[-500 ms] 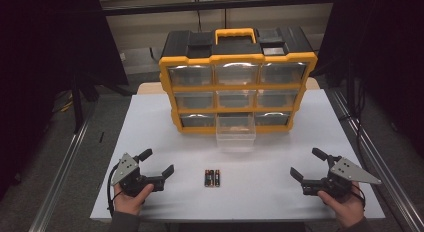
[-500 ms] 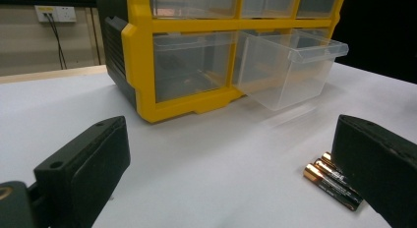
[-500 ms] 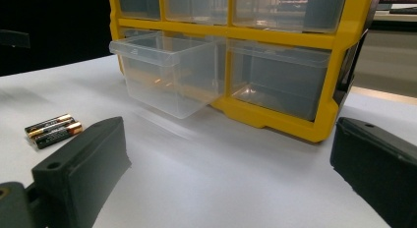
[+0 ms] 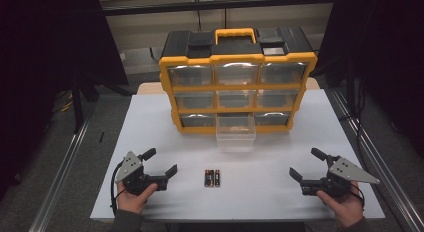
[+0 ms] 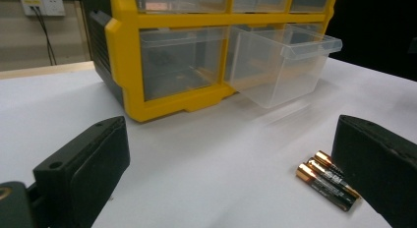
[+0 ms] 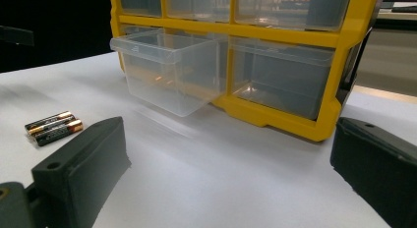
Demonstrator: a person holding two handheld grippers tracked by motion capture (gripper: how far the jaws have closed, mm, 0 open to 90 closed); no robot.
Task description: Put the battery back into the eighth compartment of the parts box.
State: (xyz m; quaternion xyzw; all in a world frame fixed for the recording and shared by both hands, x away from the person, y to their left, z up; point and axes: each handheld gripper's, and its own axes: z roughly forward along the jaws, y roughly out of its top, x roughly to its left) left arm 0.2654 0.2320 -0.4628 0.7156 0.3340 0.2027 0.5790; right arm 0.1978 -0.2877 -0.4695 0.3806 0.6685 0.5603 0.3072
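Note:
Three black and copper batteries (image 4: 212, 178) lie side by side on the white table, near its front edge; they also lie ahead in the left gripper view (image 5: 327, 179) and the right gripper view (image 6: 53, 127). Behind them stands a yellow and black drawer organiser (image 4: 237, 82) whose bottom middle clear drawer (image 4: 235, 133) is pulled out and looks empty (image 5: 282, 63) (image 6: 167, 71). My left gripper (image 4: 160, 163) rests left of the batteries, jaws wide apart with nothing between them. My right gripper (image 4: 307, 164) rests to their right, also open and empty.
The white table (image 4: 280, 157) has bare room between the batteries and the organiser. Metal rails (image 4: 65, 162) run along both sides of the table. The other organiser drawers are pushed in.

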